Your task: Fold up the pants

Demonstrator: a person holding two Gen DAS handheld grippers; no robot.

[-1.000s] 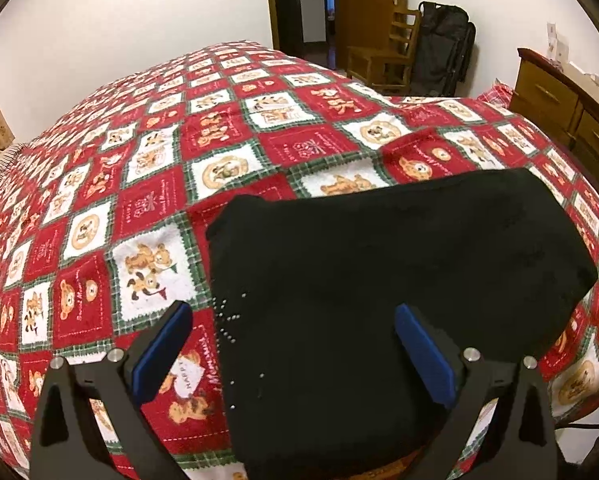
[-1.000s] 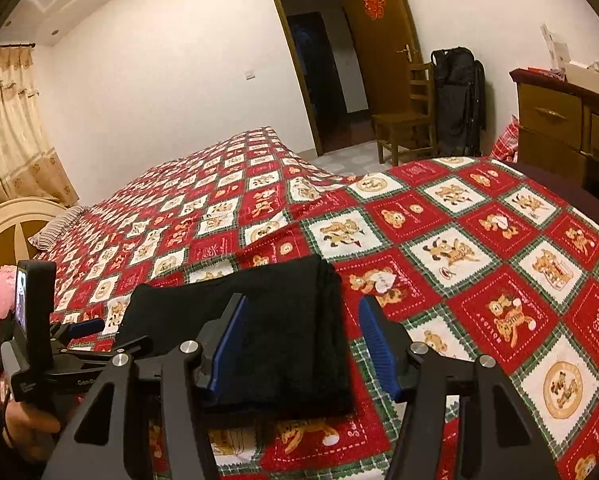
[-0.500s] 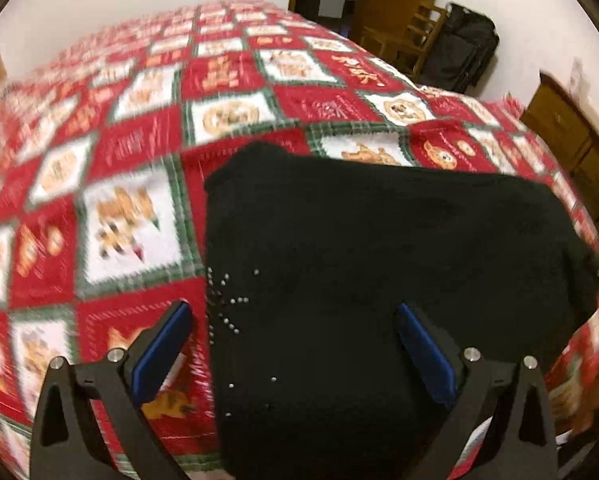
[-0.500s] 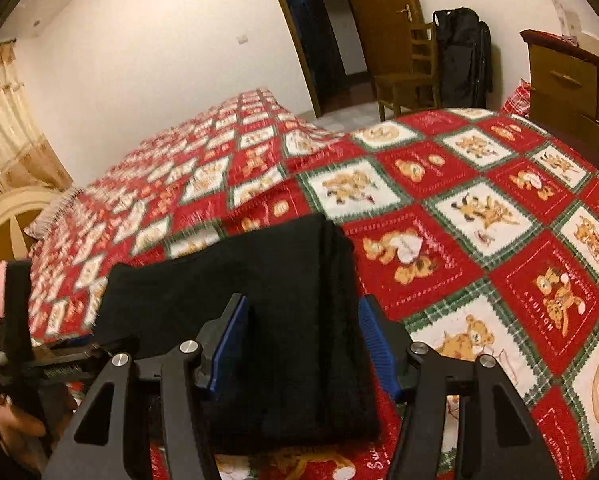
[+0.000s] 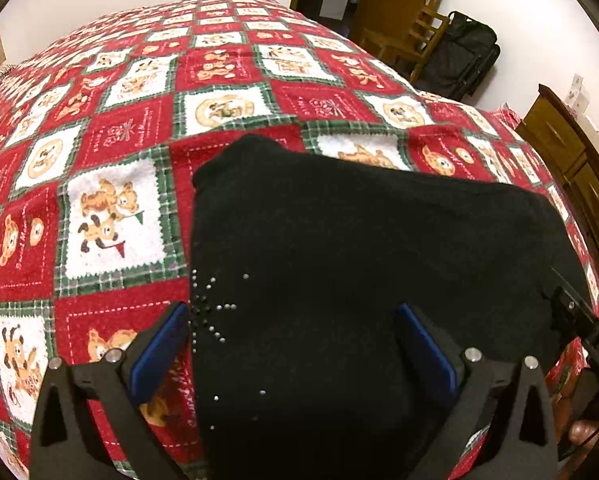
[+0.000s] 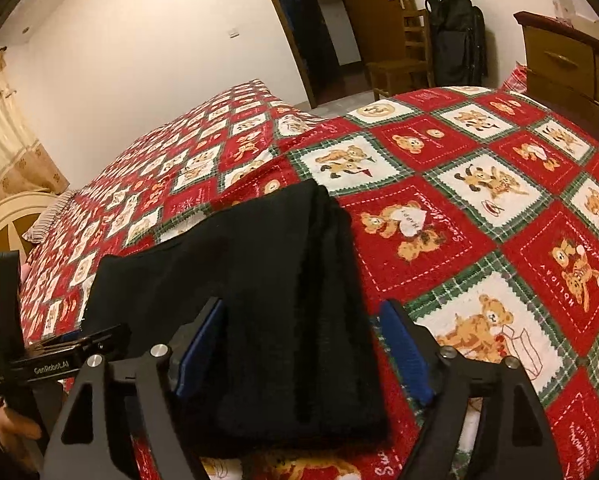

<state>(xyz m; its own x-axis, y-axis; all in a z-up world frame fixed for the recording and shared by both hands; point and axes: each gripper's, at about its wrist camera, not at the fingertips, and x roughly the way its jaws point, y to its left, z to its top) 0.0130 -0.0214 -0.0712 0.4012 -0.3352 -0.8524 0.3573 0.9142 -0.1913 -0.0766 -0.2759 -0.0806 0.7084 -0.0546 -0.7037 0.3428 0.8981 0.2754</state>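
1. The black knitted pants (image 5: 359,280), already folded into a thick pad, lie on the bed with the red teddy-bear quilt (image 5: 111,140).
2. The left gripper (image 5: 291,344) has wide-open jaws that hold nothing, with the studded edge between them.
3. The right gripper (image 6: 303,352) has its jaws opening astride the layered end; the pads press nothing.
4. Judgement: one more fold needs both jaws to close on the near edge.

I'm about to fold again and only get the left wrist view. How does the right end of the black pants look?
Observer: From the right wrist view, the black pants end in stacked layers, folded edges showing.
Operator: Is the right claw gripping them?
Observer: No. The right claw straddles that end, jaws opening, its outer pad over the bedspread.
Operator: What's at the bed's head?
Observer: A cream curved headboard and a patterned curtain.
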